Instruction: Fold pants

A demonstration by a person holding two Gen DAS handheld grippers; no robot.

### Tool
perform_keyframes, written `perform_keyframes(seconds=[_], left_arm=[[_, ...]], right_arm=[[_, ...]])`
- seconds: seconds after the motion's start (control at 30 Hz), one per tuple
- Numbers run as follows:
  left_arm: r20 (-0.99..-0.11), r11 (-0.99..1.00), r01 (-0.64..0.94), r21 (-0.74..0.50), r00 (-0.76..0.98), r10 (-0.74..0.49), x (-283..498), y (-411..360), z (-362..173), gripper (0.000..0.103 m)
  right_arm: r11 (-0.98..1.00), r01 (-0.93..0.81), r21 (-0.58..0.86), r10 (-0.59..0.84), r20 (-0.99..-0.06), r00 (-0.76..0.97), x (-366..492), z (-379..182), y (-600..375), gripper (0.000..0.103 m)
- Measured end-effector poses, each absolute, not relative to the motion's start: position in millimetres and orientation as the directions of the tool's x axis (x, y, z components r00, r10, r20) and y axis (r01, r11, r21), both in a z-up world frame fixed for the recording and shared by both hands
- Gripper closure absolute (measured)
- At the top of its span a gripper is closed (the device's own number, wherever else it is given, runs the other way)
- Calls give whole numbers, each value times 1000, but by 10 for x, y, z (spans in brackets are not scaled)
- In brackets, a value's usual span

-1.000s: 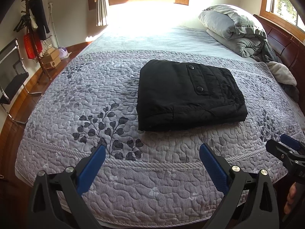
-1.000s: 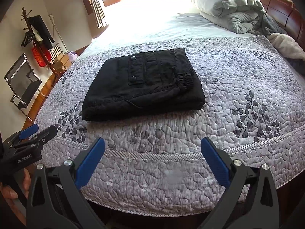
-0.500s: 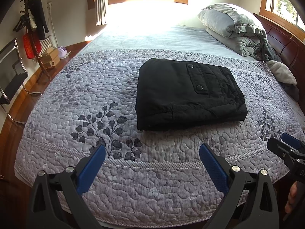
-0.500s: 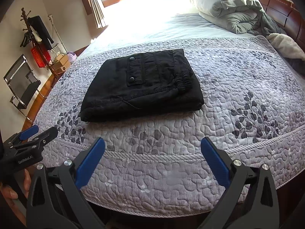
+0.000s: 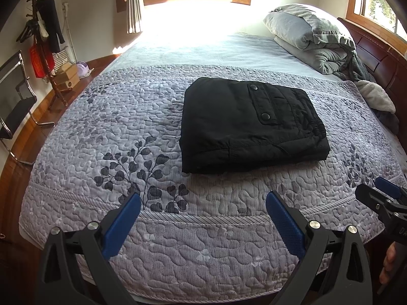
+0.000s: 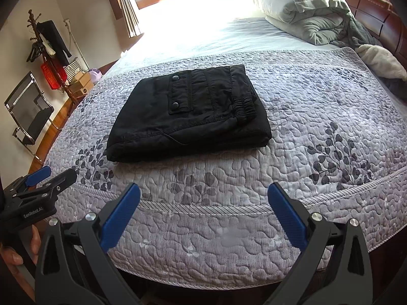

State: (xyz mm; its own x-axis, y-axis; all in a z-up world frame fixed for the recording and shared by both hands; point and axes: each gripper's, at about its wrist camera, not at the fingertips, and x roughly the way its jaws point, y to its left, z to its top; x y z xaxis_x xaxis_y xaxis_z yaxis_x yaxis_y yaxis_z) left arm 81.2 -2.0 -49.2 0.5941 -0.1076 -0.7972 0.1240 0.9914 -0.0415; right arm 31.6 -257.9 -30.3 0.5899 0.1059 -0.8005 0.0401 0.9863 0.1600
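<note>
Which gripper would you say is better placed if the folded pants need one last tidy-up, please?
Neither clearly: the left gripper and right gripper both hang open at the quilt's near edge, clear of the black pants. The pants sit slightly right of centre in the left view, left of centre in the right view.

A wide bed [image 5: 76,178] under a grey quilted leaf-print coverlet [image 6: 229,178] carries folded black pants [image 5: 244,124] at the coverlet's middle — beyond them, bundled grey bedding [image 5: 310,38] and a cream fleece blanket [image 6: 381,61] near the headboard.
</note>
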Motion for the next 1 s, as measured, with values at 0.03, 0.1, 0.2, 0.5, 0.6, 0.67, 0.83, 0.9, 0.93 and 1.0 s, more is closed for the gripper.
perform_keyframes(seconds=[0.03,0.1,0.2,0.5,0.6,0.67,0.83,0.9,0.93,1.0], left_arm=[[-797,991,123,-42,594,-108,815,-16,-493,4],[-798,991,124,-42,593,-108,818,-17,-494,4],[-797,991,123,-43,594,-108,812,-21,-494,4],[-804,990,131,-43,584,-112,860,-24,-516,4],[-796,991,120,-55,594,-116,857,-10,-516,4],[-790,992,116,-46,603,-107,851,-9,-511,4],[-783,993,109,-56,612,-111,848,12,-516,4],[-787,992,110,-64,606,-118,856,20,-526,4],[-790,991,115,-68,601,-124,859,20,-533,4],[-805,991,113,-70,580,-122,876,16,-555,4]], right_arm=[[986,41,160,105,-800,591,312,-303,-2572,3],[986,42,160,104,-800,591,315,-303,-2579,3],[987,41,158,103,-799,592,320,-302,-2585,3],[987,41,156,102,-799,592,326,-301,-2590,3],[987,43,155,101,-801,591,327,-299,-2595,3],[987,43,155,100,-802,589,336,-307,-2606,3],[988,45,150,96,-804,587,348,-325,-2620,3],[987,46,151,96,-805,586,348,-334,-2627,3],[987,46,151,96,-805,585,349,-336,-2624,3],[988,45,150,96,-806,584,349,-342,-2631,3]])
